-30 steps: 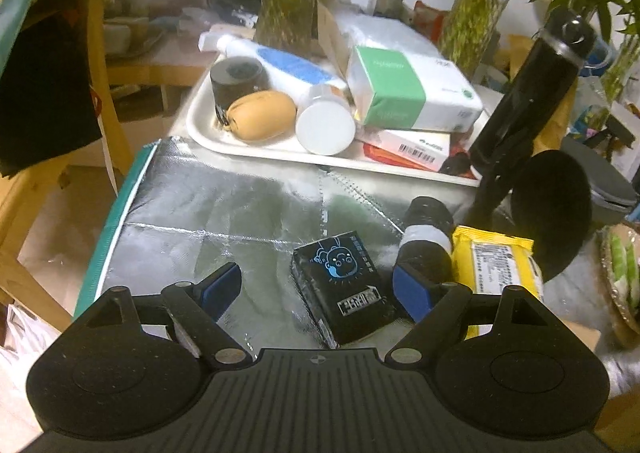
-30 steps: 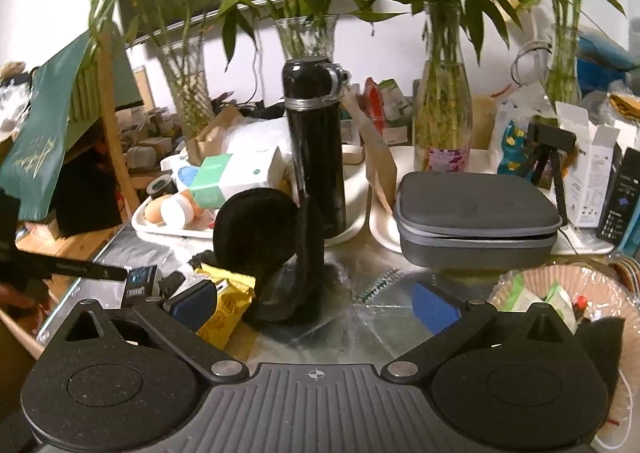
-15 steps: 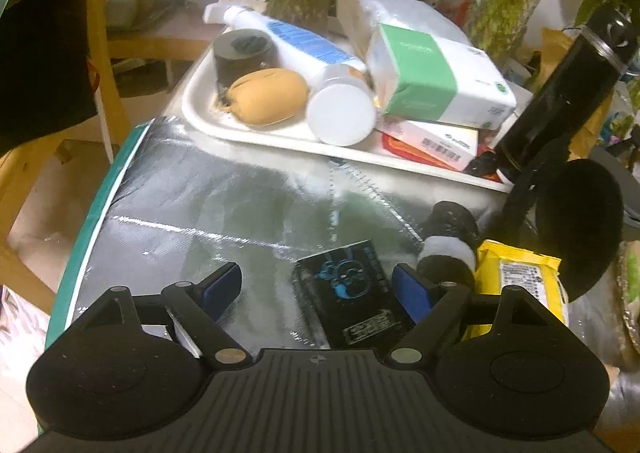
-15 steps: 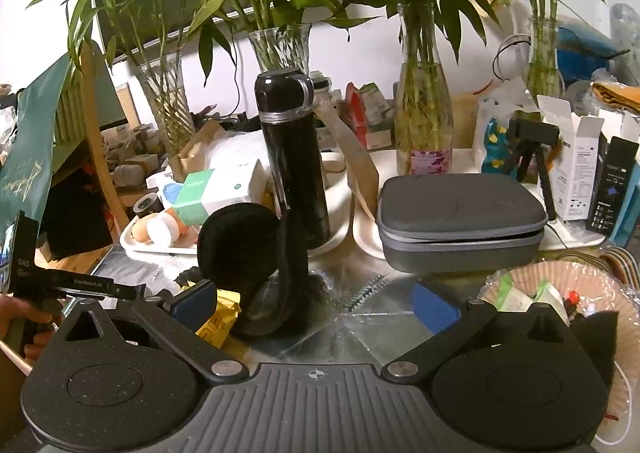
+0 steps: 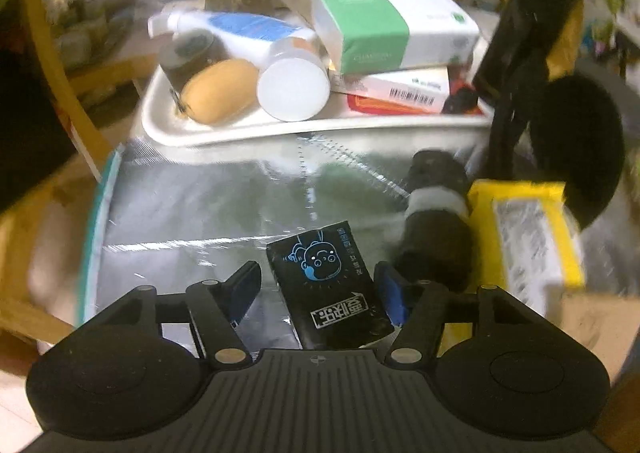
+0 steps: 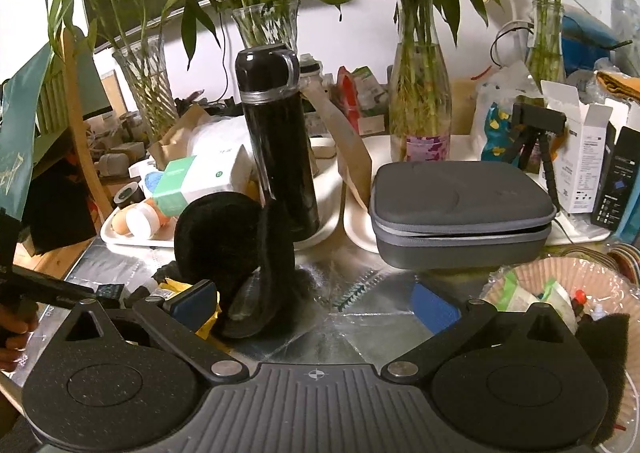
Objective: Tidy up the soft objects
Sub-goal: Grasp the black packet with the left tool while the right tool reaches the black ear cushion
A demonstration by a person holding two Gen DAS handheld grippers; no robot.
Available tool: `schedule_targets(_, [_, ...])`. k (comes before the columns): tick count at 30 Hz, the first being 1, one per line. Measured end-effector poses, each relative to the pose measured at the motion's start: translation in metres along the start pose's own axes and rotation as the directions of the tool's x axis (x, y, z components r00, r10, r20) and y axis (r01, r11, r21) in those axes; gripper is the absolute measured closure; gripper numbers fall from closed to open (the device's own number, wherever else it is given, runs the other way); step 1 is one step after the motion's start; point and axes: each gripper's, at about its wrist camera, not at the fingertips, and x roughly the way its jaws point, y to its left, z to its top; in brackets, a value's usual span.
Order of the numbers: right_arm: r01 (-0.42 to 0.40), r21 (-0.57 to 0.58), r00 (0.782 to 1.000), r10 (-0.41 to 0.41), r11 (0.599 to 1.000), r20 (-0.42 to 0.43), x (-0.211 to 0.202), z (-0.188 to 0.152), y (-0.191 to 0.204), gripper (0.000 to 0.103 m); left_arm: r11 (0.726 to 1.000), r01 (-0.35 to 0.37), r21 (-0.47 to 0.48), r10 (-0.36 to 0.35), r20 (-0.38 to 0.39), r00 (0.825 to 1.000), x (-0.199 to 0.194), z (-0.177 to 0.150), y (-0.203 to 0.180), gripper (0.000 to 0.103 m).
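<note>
Closing in: left tool (image 5: pixel 316 287) has narrowed since a second ago, fingers now flanking the black tissue pack (image 5: pixel 330 285) on the tabletop (image 5: pixel 192 205), not yet clamped. Right tool (image 6: pixel 316 303) waits apart.

The table cover (image 5: pixel 192 209) is seen as crinkled, reflective silver foil. A glossy black film wrapper is noted on the tissue pack (image 5: pixel 330 285). The earmuffs (image 6: pixel 224 237) are fuzzy, matt black plush. The flask (image 6: pixel 280 149) appears glossy black. The tray (image 5: pixel 240 131) is smooth white plastic. The case (image 6: pixel 460 213) is matt grey fabric.
</note>
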Motion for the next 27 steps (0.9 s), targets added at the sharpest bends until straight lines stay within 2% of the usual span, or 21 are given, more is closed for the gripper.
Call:
schedule_targets(2, [0.001, -0.005, 1.000, -0.001, 1.000, 0.000, 0.002, 0.000, 0.001, 0.000, 0.999, -0.030, 0.030, 0.030, 0.009, 1.000, -0.001, -0.001, -0.003, 0.040])
schedule_targets(3, [-0.001, -0.007, 1.000, 0.001, 1.000, -0.001, 0.004, 0.001, 0.002, 0.000, 0.999, -0.024, 0.025, 0.023, 0.005, 1.000, 0.000, 0.000, -0.003, 0.040])
schedule_targets(7, [-0.014, -0.017, 1.000, 0.014, 1.000, -0.009, 0.012, 0.002, 0.007, 0.000, 0.998, 0.032, -0.046, -0.034, -0.056, 0.998, 0.013, -0.001, 0.003, 0.040])
schedule_targets(11, [-0.037, -0.057, 0.999, 0.036, 0.998, -0.019, 0.022, 0.003, 0.013, 0.000, 0.992, 0.043, -0.120, -0.051, -0.059, 0.997, 0.015, -0.003, 0.010, 0.041])
schedule_targets(13, [-0.051, -0.072, 0.998, 0.049, 0.996, -0.026, 0.028, 0.004, 0.015, 0.000, 0.991, 0.026, -0.129, -0.034, -0.057, 0.998, 0.014, -0.004, 0.011, 0.052])
schedule_targets(15, [-0.065, -0.083, 0.997, 0.062, 0.994, -0.039, 0.037, 0.004, 0.015, 0.000, 0.992, 0.021, -0.122, -0.028, -0.052, 0.998, 0.013, -0.005, 0.011, 0.052])
schedule_targets(21, [-0.090, -0.103, 0.992, 0.080, 0.991, -0.102, 0.068, -0.002, 0.018, 0.016, 0.990, 0.033, -0.134, -0.038, -0.038, 0.999, 0.010, -0.008, 0.016, 0.053])
schedule_targets(27, [-0.126, -0.106, 0.982, 0.109, 0.986, -0.156, 0.100, -0.007, 0.022, 0.041, 0.985, 0.050, -0.167, -0.052, -0.008, 0.999, 0.005, -0.009, 0.027, 0.054])
